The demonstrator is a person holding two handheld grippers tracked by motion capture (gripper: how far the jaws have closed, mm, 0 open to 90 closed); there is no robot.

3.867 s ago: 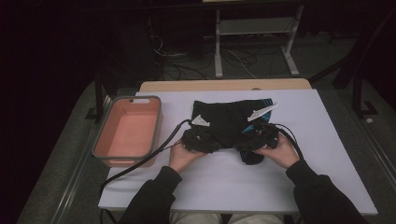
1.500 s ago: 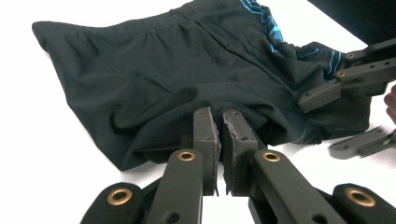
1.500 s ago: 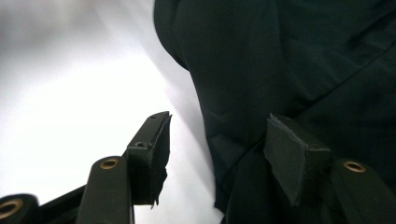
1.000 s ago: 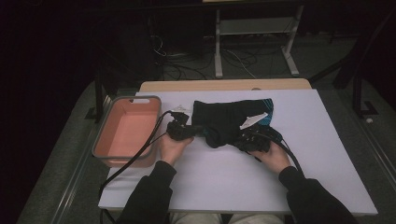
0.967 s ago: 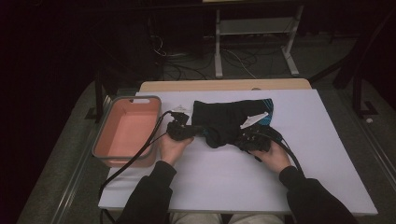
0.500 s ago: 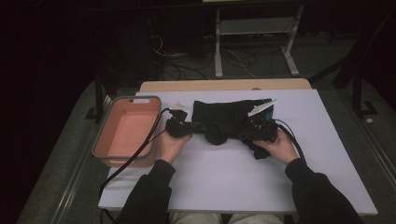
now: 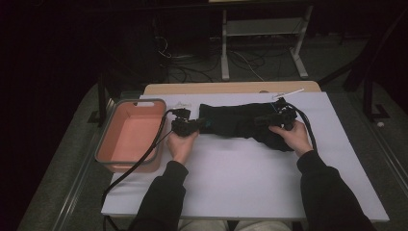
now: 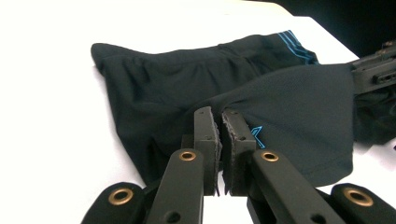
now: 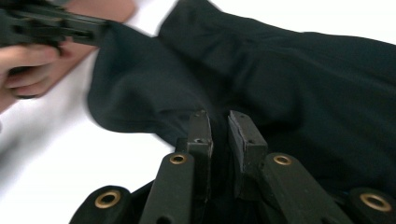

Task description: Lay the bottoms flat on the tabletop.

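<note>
Dim workshop clutter and cables frame a white table (image 7: 250, 178) where a pair of black shorts (image 7: 240, 122) with blue waistband stripes lies near the far edge, drawn out sideways between two hand-held tools. At the garment's left end, the left gripper (image 7: 188, 126) is clenched on a fold of the dark cloth; its own camera shows the jaws pinched together with fabric caught between the pads, just beside a small blue logo (image 8: 256, 135). At the right end, the right gripper (image 7: 275, 118) bites another fold, its jaws having just been closing on the cloth that runs between them, and the material rises taut from the pinch. The person's hands sit behind each tool, sleeves coming in from the near side. A salmon-coloured bin (image 7: 129, 134) stands empty at the table's left edge, just beside the left hand and apart from the shorts.

The step in hand looks like spreading or straightening the shorts, with both ends gripped and the cloth pulled flat. The next move probably calls for keeping both pinches firm while lifting or folding one end over the other evenly, so that the fabric does not slip free or bunch in the middle.
</note>
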